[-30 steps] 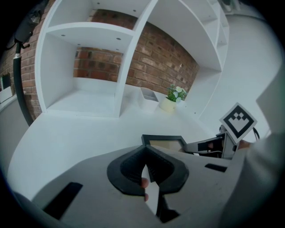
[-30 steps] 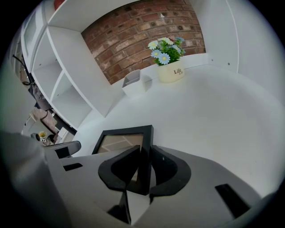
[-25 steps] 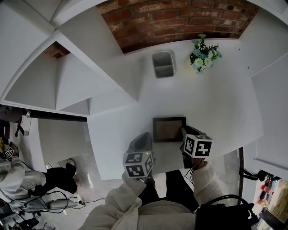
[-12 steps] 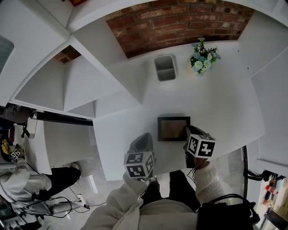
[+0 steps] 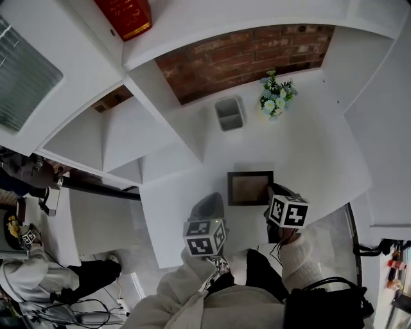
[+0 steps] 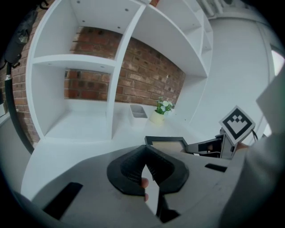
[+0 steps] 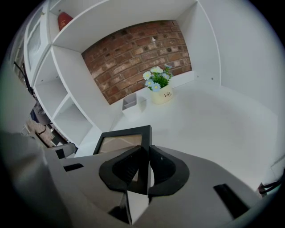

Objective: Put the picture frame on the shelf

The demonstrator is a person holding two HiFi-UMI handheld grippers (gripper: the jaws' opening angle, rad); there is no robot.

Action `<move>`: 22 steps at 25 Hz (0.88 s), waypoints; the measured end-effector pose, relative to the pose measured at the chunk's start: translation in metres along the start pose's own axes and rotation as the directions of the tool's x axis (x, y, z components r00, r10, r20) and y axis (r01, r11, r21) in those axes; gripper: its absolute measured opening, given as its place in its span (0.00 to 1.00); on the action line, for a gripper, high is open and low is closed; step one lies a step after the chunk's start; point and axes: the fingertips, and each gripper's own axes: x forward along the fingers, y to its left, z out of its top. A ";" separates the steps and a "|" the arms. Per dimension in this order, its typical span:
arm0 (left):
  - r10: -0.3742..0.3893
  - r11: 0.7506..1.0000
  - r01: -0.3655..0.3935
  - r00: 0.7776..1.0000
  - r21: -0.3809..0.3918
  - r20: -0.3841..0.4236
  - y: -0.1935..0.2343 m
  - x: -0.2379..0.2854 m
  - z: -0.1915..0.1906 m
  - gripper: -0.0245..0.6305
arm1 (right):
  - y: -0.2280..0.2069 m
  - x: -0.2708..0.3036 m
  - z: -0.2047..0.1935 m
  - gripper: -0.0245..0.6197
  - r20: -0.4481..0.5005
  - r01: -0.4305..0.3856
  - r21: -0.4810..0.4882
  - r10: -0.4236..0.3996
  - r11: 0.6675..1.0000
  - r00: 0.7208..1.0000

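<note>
The picture frame (image 5: 249,188), black-edged with a tan inside, is low over the white shelf surface (image 5: 308,148) in front of me. My right gripper (image 5: 271,194) is shut on its right edge. In the right gripper view the frame (image 7: 122,140) runs out from between the closed jaws of that gripper (image 7: 146,171). My left gripper (image 5: 209,207) hovers just left of the frame, shut with nothing in it. From the left gripper view, the frame (image 6: 165,143) is ahead and the right gripper (image 6: 209,146) is on its right side.
A pot of flowers (image 5: 274,99) and a small grey bin (image 5: 229,113) stand at the back by the brick wall (image 5: 237,54). White shelf compartments (image 5: 96,138) open to the left. A red box (image 5: 127,16) sits on an upper shelf. A person (image 5: 29,276) is at lower left.
The head view has tilted up, so the upper shelf and the red box now show. The frame stays in the right gripper and has shifted slightly right. The left gripper stays beside it.
</note>
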 end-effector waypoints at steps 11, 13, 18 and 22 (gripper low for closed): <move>-0.090 0.994 0.084 0.991 0.074 0.094 -0.036 -0.028 0.045 0.05 | 0.008 -0.059 0.039 0.15 0.146 0.045 0.009 -0.046 0.999 0.988; -0.114 0.990 0.103 0.986 0.097 0.118 -0.043 -0.031 0.056 0.05 | 0.010 -0.070 0.052 0.15 0.187 0.054 0.009 -0.054 0.999 0.981; -0.168 0.980 0.147 0.972 0.132 0.167 -0.056 -0.044 0.077 0.05 | 0.016 -0.098 0.076 0.15 0.272 0.087 0.002 -0.084 0.996 0.959; -0.191 0.976 0.163 0.961 0.147 0.202 -0.063 -0.056 0.093 0.05 | 0.023 -0.120 0.089 0.15 0.330 0.098 0.005 -0.094 0.995 0.939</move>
